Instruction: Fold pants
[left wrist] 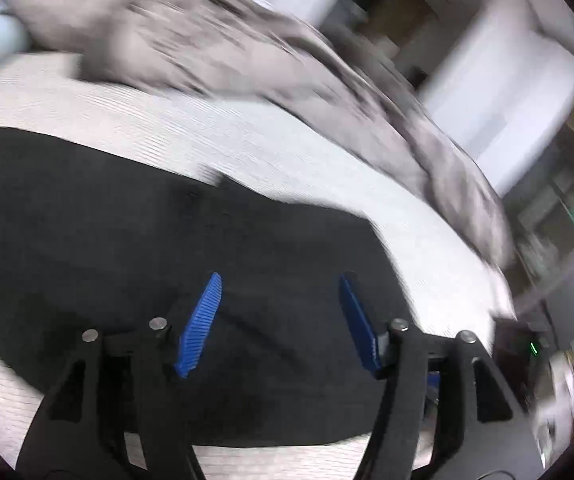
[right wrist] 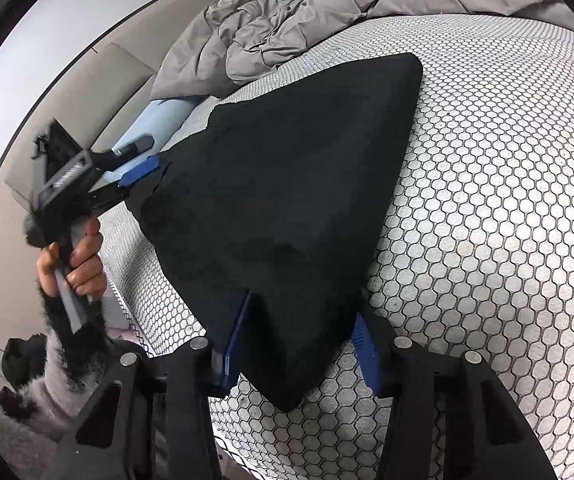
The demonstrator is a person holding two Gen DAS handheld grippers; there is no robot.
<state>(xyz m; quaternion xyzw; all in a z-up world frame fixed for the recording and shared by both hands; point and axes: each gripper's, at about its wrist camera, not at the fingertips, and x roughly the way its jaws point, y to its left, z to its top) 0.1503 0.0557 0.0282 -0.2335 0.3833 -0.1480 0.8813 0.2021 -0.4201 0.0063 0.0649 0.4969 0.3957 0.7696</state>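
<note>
We are folding the black pants [right wrist: 287, 184] on the bed [right wrist: 487, 200], and they are lying on the honeycomb-patterned mattress as a thick, already doubled bundle, with a grey blanket [right wrist: 307, 20] pushed aside behind them, probably to leave room for the work. We are holding the right gripper [right wrist: 303, 344] at the near corner of the bundle; its jaws are standing wide apart with the cloth between them, and they do not seem to be pinching it. We are holding the left gripper [right wrist: 143, 166] at the far edge, near the side of the bed. In its own blurred view its jaws are open wide above the pants [left wrist: 167, 240], holding nothing.
</note>
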